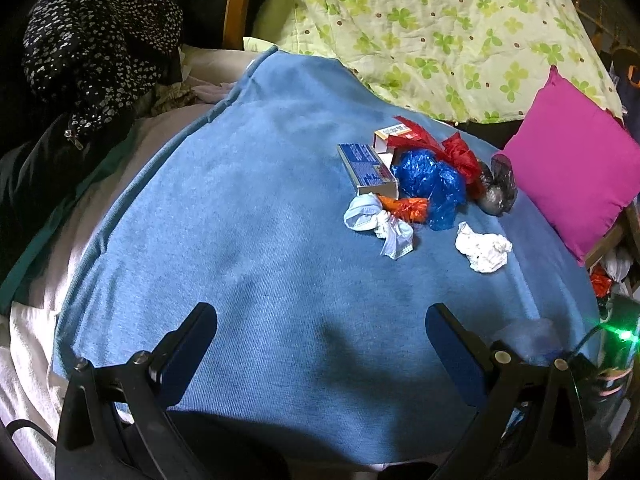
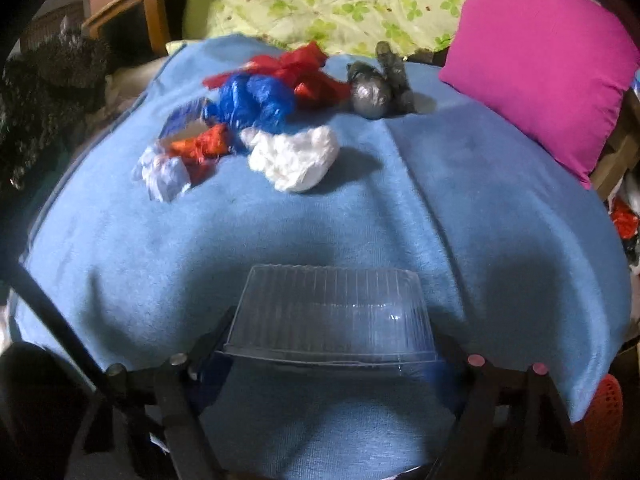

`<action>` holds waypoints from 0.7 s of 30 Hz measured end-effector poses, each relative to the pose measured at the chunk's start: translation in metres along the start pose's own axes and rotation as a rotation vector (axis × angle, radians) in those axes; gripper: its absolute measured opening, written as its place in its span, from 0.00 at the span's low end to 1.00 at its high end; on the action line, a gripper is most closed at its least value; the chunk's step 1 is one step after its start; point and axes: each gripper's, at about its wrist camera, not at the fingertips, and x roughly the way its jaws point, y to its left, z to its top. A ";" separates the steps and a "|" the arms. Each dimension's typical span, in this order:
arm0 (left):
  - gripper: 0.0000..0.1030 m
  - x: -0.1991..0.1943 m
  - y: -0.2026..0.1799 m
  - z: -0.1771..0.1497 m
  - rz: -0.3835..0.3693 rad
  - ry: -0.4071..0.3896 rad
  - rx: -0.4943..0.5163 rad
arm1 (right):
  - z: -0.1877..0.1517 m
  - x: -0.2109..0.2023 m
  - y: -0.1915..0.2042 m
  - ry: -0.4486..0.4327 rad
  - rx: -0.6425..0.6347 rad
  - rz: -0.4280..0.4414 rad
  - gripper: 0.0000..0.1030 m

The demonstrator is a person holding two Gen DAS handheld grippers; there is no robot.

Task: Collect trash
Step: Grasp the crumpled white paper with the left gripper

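The right gripper (image 2: 332, 344) pinches a clear ribbed plastic container (image 2: 330, 316) between its two fingers, which press on the two short ends near the rim. The container hangs above the blue towel-like blanket (image 2: 460, 208) that covers the bed. I judge this container to be very light, thin and slippery; it can bend or crack if the squeeze is too strong, so a hold at the stiffer rim is the safer one.

The left gripper (image 1: 320, 344) is spread wide and holds nothing; it hovers over the bare near part of the blanket.

The other trash lies together in one pile on the far right part of the blanket, near a magenta square pillow (image 1: 572, 176). There is a crumpled white tissue (image 1: 484, 248), a crumpled pale blue face mask (image 1: 376, 220), a blue crumpled plastic bag (image 1: 432, 184), a red plastic bag (image 1: 456, 152), a small orange wrapper (image 1: 408, 208), a grey knotted plastic bag (image 1: 498, 188) and a long blue cardboard box (image 1: 366, 170).

The tissue, the mask and the bags look soft and almost weightless; probably they can be pinched anywhere in the middle. The box seems stiffer, and it is better taken across its narrow sides.
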 end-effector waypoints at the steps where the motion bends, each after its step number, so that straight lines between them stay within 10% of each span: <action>1: 1.00 0.001 -0.002 0.000 0.002 0.004 0.005 | 0.002 -0.003 -0.002 -0.011 0.004 0.005 0.82; 21: 1.00 0.032 -0.100 0.023 0.021 0.018 0.251 | 0.037 -0.042 -0.073 -0.226 0.152 0.052 0.82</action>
